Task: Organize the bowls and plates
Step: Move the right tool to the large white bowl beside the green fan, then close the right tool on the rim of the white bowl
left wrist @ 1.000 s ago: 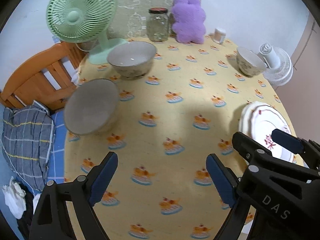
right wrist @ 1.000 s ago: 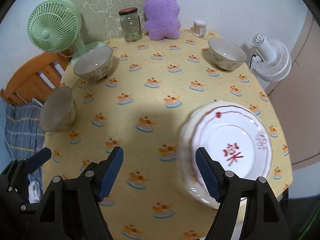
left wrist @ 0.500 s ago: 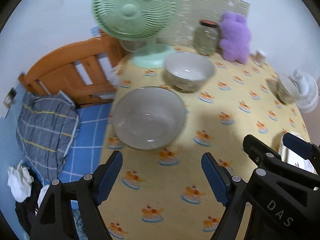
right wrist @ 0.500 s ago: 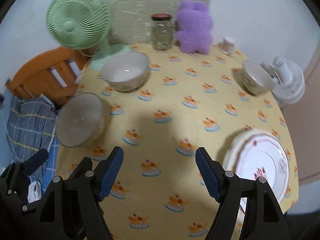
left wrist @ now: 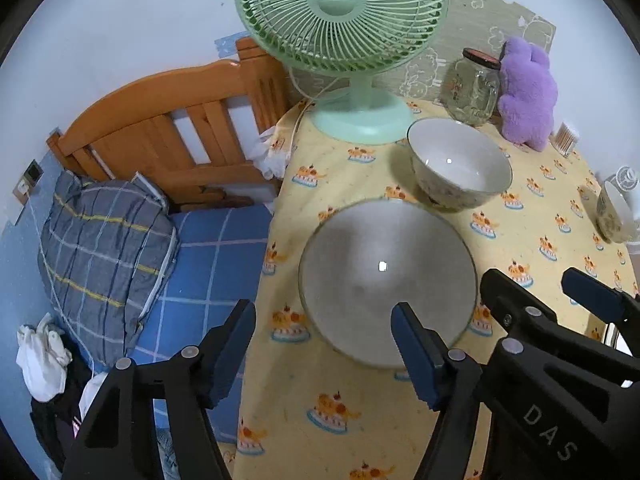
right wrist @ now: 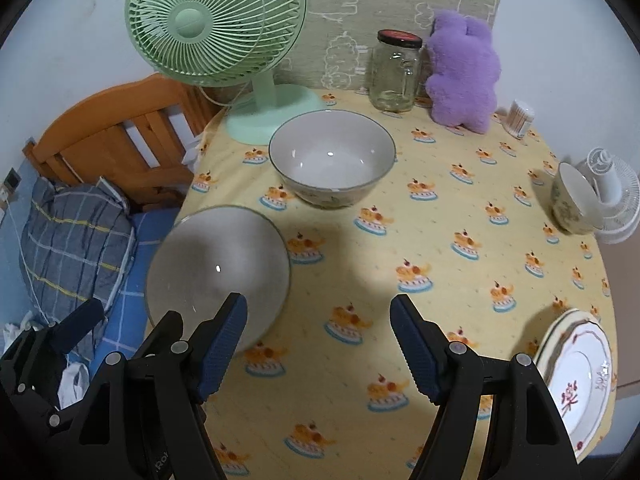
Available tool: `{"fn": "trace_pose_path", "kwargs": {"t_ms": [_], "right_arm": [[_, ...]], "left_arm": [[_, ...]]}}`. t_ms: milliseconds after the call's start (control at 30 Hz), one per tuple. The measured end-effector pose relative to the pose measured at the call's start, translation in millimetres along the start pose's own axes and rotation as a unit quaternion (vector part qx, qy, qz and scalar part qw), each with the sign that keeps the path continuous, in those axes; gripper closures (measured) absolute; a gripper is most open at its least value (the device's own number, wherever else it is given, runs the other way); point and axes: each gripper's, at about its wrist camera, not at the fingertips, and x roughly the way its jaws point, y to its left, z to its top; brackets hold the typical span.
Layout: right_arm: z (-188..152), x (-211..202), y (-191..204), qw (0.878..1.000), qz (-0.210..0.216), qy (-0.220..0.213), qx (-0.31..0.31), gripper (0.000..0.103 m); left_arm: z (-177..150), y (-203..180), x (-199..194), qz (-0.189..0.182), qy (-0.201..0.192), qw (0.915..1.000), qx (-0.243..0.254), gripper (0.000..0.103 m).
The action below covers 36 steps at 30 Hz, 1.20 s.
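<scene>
at the left edge of the surface (right wrist: 400,240): a grey bowl (right wrist: 218,268) sits close to the rim, just above the bed (right wrist: 120,300) with its checked pillow (right wrist: 76,232).
left claw (left wrist: 324,344): jaws closing but not on anything yet; the grey bowl's near rim lies between them in the left wrist view, and no pad touches it.
fingers (left wrist: 412,352): the right-hand pad overlaps the bowl's inside, the other hangs out over the bed side.
middle of the surface: a white bowl (right wrist: 332,160) stands upright just behind the grey one, in front of the green fan (right wrist: 216,28) and the glass jar (right wrist: 394,72).
right claw (right wrist: 318,344): wide open, holding nothing, over bare cloth beside the grey bowl.
far right: a small patterned bowl (right wrist: 572,200) sits near the white fan (right wrist: 608,192); stacked plates (right wrist: 576,380) lie at the right edge.
step, as i read it: pinching the grey bowl's rim to stack it with the others.
risk one: a thin rim pinch on a smooth, wide bowl may slip or tilt as it lifts.
risk two: a nudge from the closing pad could push the bowl off the edge onto the bed.
risk three: both claws crowd together and may knock each other.
</scene>
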Motion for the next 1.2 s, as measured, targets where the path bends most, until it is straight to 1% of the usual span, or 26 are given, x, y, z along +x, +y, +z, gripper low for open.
{"fn": "trace_pose_path", "kwargs": {"t_ms": [133,300,367,400,467,567,733,800,900,967,1000,1033,1067,1133,1200], "right_arm": [[15.5,3.3,-1.0,1.000,-0.001,-0.011,0.012,0.027],[40.4,9.5,-13.8,0.999,-0.002,-0.021,0.041,0.031],[49.7,13.4,-20.5,0.998,-0.005,-0.025,0.052,0.033],[53.6,15.0,-23.9,0.998,-0.006,-0.028,0.057,0.034],[61.7,19.8,-30.3,0.997,-0.009,-0.031,0.066,0.040],[74.7,31.5,-39.5,0.997,-0.017,-0.030,0.075,0.046],[90.3,51.1,-50.0,0.996,-0.014,-0.027,0.090,0.047],[96.0,61.9,-55.0,0.995,-0.012,-0.024,0.094,0.048],[101.7,74.5,-59.1,0.995,-0.010,-0.017,0.094,0.055],[106.2,83.0,-62.1,0.996,-0.012,-0.013,0.093,0.060],[107.7,85.4,-63.0,0.996,-0.013,-0.012,0.092,0.062],[109.5,88.3,-64.2,0.996,-0.014,-0.012,0.092,0.065],[111.6,91.3,-65.6,0.996,-0.012,-0.012,0.091,0.069],[115.5,96.3,-67.6,0.996,-0.012,-0.008,0.090,0.074],[118.5,101.8,-69.0,0.996,-0.014,-0.003,0.088,0.076]], "left_arm": [[20.3,-5.2,3.9,-0.005,-0.011,0.9998,0.015,0.032],[48.3,-17.9,13.4,-0.018,-0.017,0.9990,0.036,0.033],[58.1,-23.9,19.2,-0.029,-0.018,0.9987,0.039,0.034],[62.8,-27.0,22.6,-0.037,-0.017,0.9984,0.039,0.036],[72.7,-33.3,31.9,-0.048,-0.010,0.9980,0.039,0.038],[84.5,-41.0,43.4,-0.052,-0.009,0.9976,0.045,0.039],[102.4,-52.6,61.6,-0.053,-0.016,0.9969,0.056,0.040],[107.9,-55.9,70.0,-0.052,-0.011,0.9969,0.058,0.045],[114.1,-61.6,83.5,-0.051,-0.002,0.9970,0.059,0.049],[117.6,-65.0,90.9,-0.054,0.004,0.9968,0.058,0.054],[119.2,-66.5,93.9,-0.054,0.005,0.9969,0.058,0.054],[120.6,-67.8,96.2,-0.053,0.006,0.9970,0.057,0.055],[122.3,-69.4,98.4,-0.054,0.007,0.9969,0.057,0.058],[124.9,-73.0,103.3,-0.056,0.010,0.9968,0.056,0.060],[125.9,-77.1,107.6,-0.060,0.017,0.9963,0.058,0.067]]}}
